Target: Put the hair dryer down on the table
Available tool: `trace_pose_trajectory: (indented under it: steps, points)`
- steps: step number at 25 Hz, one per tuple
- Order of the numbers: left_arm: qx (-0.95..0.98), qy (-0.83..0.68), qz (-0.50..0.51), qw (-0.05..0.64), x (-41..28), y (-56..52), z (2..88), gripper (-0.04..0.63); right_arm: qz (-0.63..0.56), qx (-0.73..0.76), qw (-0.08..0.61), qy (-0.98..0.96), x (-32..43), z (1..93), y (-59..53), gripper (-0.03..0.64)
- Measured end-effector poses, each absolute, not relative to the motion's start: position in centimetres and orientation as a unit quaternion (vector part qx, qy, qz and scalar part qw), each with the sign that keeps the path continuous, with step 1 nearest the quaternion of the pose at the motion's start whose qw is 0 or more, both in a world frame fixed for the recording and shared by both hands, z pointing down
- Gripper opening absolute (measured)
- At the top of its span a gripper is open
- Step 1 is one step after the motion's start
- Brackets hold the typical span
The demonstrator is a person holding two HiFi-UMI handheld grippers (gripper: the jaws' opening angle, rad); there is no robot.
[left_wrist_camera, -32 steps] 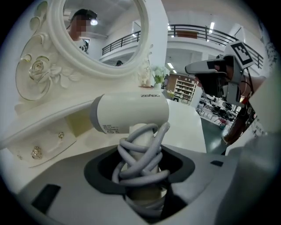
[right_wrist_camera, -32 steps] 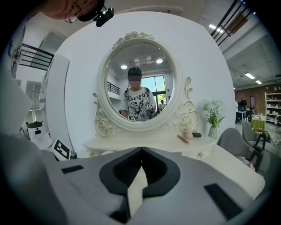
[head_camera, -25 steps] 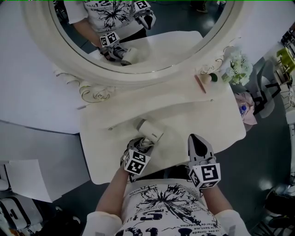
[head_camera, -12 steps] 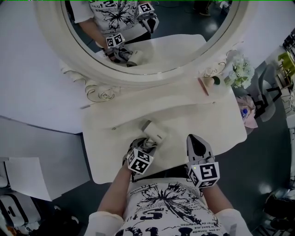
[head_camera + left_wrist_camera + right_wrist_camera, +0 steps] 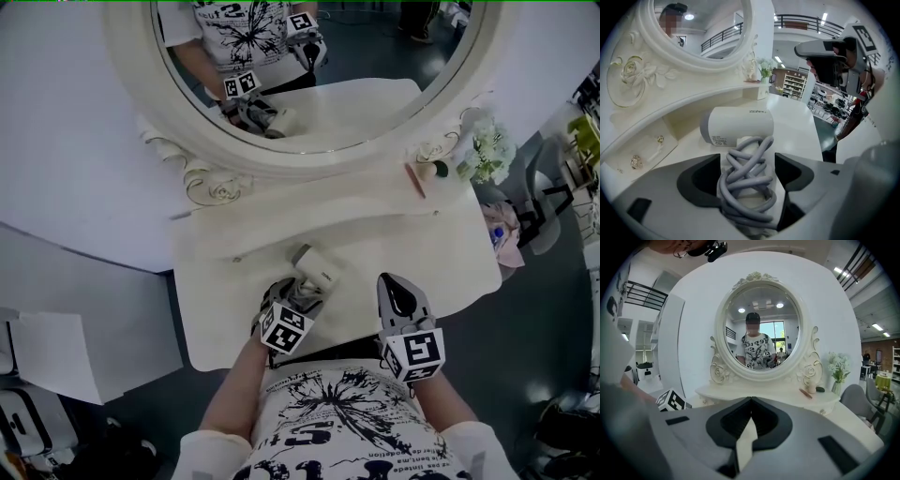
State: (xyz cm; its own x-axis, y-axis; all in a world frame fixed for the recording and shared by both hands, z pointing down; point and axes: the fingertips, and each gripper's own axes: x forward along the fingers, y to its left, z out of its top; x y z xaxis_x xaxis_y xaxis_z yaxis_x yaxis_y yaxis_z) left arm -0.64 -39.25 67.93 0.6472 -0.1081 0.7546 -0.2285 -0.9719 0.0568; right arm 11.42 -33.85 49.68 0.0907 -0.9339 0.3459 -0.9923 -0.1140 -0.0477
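The white hair dryer (image 5: 317,269) lies on the cream dressing table (image 5: 422,246) near its front edge, its barrel (image 5: 738,124) pointing across. A grey cord (image 5: 747,180) is wound round its handle. My left gripper (image 5: 302,289) sits around that handle, and in the left gripper view its jaws (image 5: 746,176) are opening, the dark pads standing off both sides of the cord-wrapped handle. My right gripper (image 5: 394,281) hovers over the table's front edge to the right, shut with nothing in it; its tips (image 5: 751,401) meet.
A big oval mirror (image 5: 319,84) in an ornate frame stands at the table's back. White flowers (image 5: 487,145), a small bottle (image 5: 424,169) and a pink stick (image 5: 411,175) sit on the back right shelf. A pink stool (image 5: 502,225) stands right of the table.
The head view has drifted a little. The hair dryer and my left gripper keep their place on the table's front; the right gripper has barely moved.
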Motion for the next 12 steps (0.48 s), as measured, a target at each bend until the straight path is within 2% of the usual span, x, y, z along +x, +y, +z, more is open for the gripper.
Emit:
trace_pose_trajectory:
  steps: [4, 7, 8, 10, 12]
  points:
    - [0.92, -0.109, 0.37, 0.068, -0.8, -39.6, 65.3, 0.339, 0.144, 0.729, 0.095, -0.663, 10.9, 49.3, -34.0, 0.017]
    - [0.939, -0.143, 0.304, 0.074, -0.9, -40.4, 61.6, 0.331, 0.139, 0.724, 0.088, -0.669, 10.3, 48.7, -34.3, 0.017]
    - [0.942, -0.16, 0.283, 0.083, -1.1, -40.8, 60.4, 0.302, 0.137, 0.723, 0.085, -0.672, 10.1, 48.5, -34.4, 0.017]
    - [0.943, -0.196, 0.253, 0.095, -1.8, -41.6, 58.5, 0.149, 0.134, 0.718, 0.079, -0.678, 9.5, 48.2, -34.7, 0.017]
    - [0.942, -0.215, 0.242, 0.092, -2.2, -42.2, 57.1, 0.088, 0.129, 0.712, 0.076, -0.686, 8.9, 47.8, -35.0, 0.017]
